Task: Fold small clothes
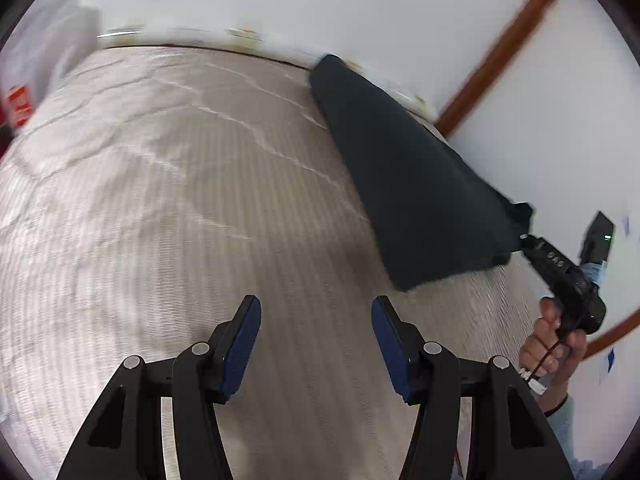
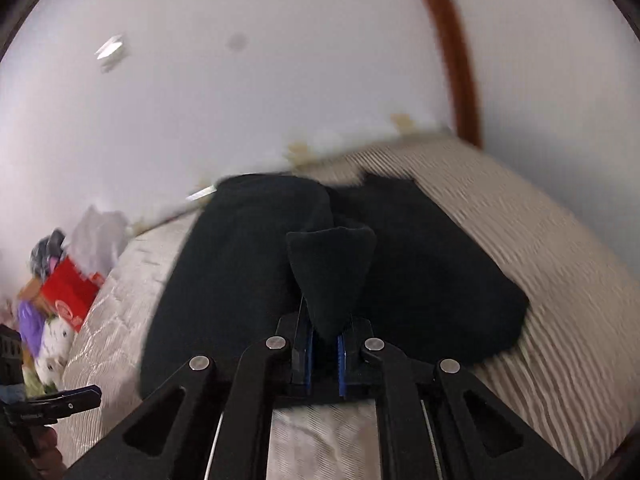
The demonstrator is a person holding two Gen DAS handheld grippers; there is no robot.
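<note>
Your work surface is the ribbed beige mattress (image 1: 168, 208), filling most of both views, its far edge against a white wall (image 1: 320, 0) with a brown wooden strip (image 1: 500, 48) running up it. The dark garment (image 1: 412, 184) is next in size: it lies along the far right part of the mattress in your left wrist view, one end near the wall, the other end lifted off the surface where your right gripper (image 1: 524, 238) has it. From the right wrist view the same cloth (image 2: 248, 272) spreads out ahead of the fingers, bunched and partly doubled over itself, resting on the mattress (edges smeared by blur, so the exact fold line is unclear). Your right gripper (image 2: 325, 336) is clamped nearly closed on a pinched tuck of that fabric, which sticks up between the blue pads (image 2: 307, 356). Your right hand (image 1: 556, 344) wraps the handle, grey sleeve below it. Your left gripper (image 1: 316, 320) stands about half open over bare mattress, nothing between its blue pads (image 1: 244, 344), well apart from the garment. Off the mattress's left edge sits a blurred clutter pile with a red box (image 2: 70, 292), a pale bag and something purple beside it.
</note>
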